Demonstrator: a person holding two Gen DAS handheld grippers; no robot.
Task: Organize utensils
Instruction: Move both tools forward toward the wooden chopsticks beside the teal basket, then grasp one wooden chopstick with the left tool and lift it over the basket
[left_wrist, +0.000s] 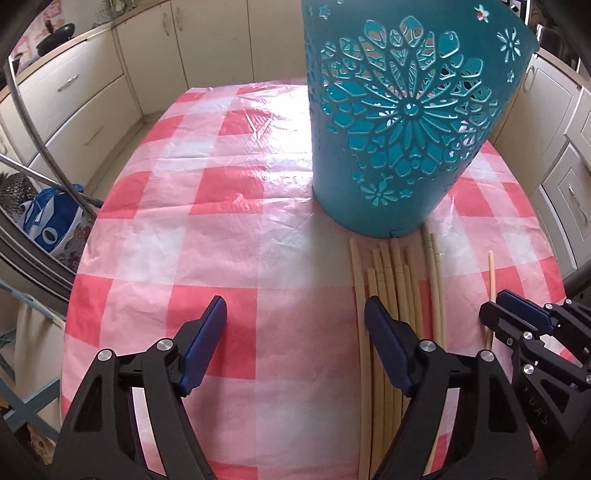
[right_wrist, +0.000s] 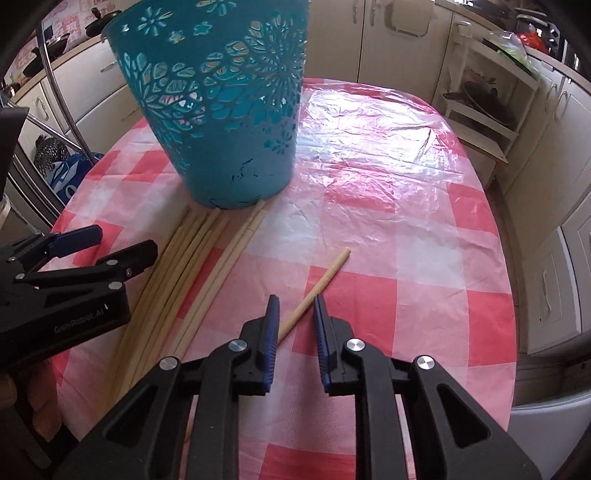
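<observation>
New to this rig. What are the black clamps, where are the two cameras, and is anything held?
There is no robot arm: a person carries a handheld two-finger gripper in each hand, and each has a fisheye camera looking forward along its fingers.

The left wrist view looks past the left gripper, whose jaws stand wide apart over the tablecloth with nothing between them. Its right finger sits over the edge of the bundle of chopsticks.

The right wrist view looks past the right gripper. Its jaws are narrowed around the single chopstick lying apart from the bundle, but gaps still show beside it, so it is not gripped yet.

Behind the chopsticks stands a teal perforated basket on the red-checked cloth.
</observation>
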